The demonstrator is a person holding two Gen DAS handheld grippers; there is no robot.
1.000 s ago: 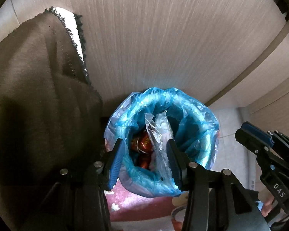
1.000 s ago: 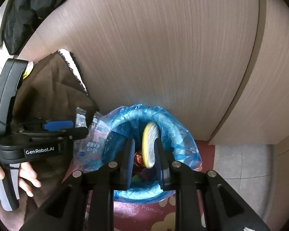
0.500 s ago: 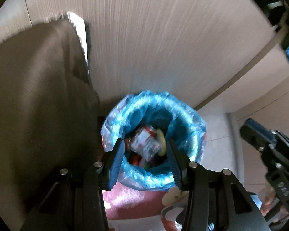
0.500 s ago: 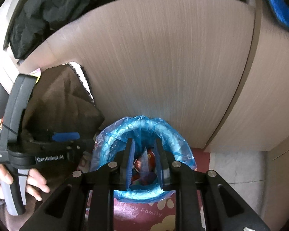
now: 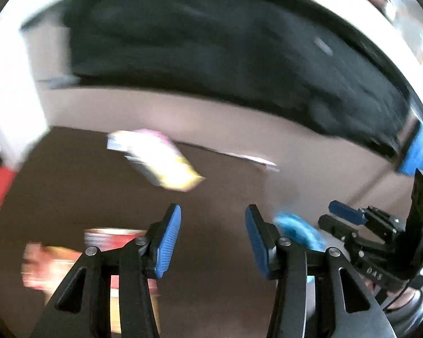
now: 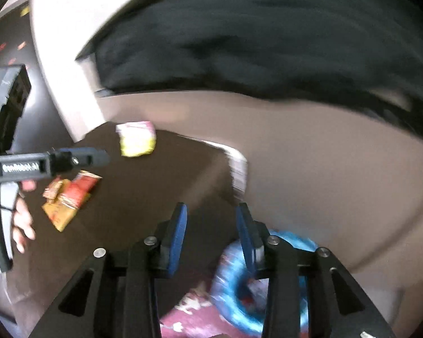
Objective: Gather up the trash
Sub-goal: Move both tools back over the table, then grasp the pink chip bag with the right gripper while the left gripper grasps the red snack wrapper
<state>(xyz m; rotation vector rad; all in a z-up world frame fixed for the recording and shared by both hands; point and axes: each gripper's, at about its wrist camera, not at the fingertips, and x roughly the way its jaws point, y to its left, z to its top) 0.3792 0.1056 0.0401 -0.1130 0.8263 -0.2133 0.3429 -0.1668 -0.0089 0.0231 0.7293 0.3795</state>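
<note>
Wrappers, one yellow-pink point(image 6: 136, 138) and one red-orange point(image 6: 69, 198), lie blurred on brown cloth point(image 6: 143, 197); both grippers' fingers released.

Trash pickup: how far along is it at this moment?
Done: the blue-lined bin seems to hold some trash, though it is blurred. In hand: nothing; left gripper and right gripper are open. Left: the yellow packet and red-and-yellow wrappers lie on the brown cloth.
</note>
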